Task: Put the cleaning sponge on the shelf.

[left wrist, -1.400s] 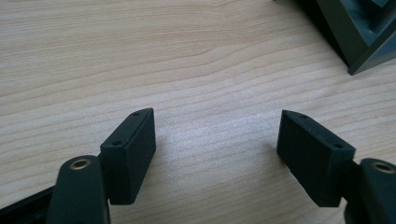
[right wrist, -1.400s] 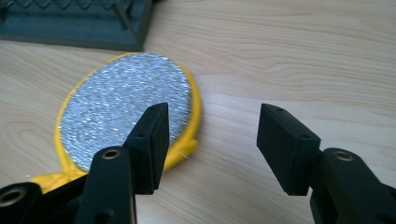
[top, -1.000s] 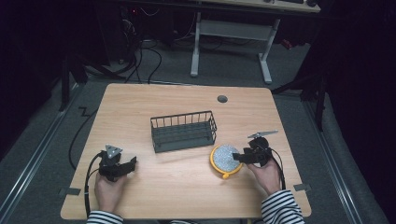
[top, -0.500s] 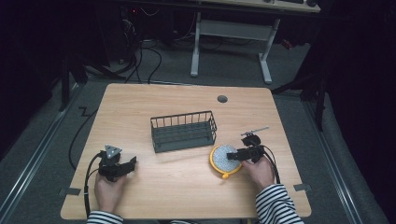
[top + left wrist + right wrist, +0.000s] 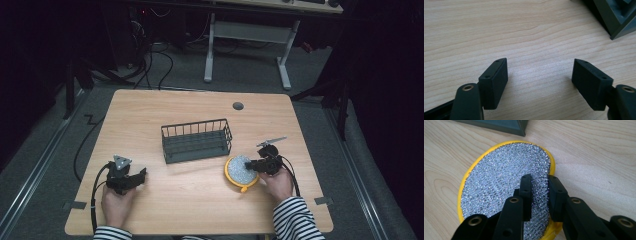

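Scrubber [image 5: 241, 170], a yellow-rimmed disc with a glittery mesh face, lies right of centre in the high view, just below the wire basket [image 5: 196, 140]; the right gripper [image 5: 256, 165] reaches its edge, probably to lift it. The left gripper [image 5: 140, 176] rests lower left, apart.

Left gripper view: jaws stand wide over bare table [image 5: 529, 32], holding nothing, seemingly waiting.

Right gripper view: jaws sit narrow over the scrubber's near rim; whether they grip it, I cannot tell.

Right gripper [image 5: 537, 186]: fingers nearly closed over silver-mesh, yellow-rimmed round scrubber [image 5: 499, 177]; wooden tabletop [image 5: 599, 157]; dark basket corner [image 5: 506, 126] behind.
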A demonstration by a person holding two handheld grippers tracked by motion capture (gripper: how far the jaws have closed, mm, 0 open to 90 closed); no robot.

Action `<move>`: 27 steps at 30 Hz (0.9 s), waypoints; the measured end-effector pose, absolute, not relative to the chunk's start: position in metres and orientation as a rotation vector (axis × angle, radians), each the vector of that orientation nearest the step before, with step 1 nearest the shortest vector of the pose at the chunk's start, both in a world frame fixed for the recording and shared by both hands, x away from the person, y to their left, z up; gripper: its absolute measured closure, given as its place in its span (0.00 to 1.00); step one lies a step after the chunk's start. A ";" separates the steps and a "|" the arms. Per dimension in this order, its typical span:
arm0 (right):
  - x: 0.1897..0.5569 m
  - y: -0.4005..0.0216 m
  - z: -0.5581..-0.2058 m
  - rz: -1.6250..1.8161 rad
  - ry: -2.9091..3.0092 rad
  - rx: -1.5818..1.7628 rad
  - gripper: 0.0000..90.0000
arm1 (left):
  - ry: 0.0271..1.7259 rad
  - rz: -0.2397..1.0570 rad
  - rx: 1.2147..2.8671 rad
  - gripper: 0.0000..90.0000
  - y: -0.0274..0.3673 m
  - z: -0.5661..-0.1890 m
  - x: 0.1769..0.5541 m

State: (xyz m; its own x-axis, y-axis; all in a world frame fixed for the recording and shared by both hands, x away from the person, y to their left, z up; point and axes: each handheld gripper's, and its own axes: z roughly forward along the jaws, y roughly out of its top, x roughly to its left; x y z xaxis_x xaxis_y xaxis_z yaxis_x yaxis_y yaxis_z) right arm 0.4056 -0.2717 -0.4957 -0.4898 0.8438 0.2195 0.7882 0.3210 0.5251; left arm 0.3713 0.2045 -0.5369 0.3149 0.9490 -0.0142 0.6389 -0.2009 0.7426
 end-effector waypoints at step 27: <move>0.390 -0.292 -0.435 1.106 2.356 1.419 0.87 | 1.397 0.601 1.934 0.31 0.204 -0.537 0.371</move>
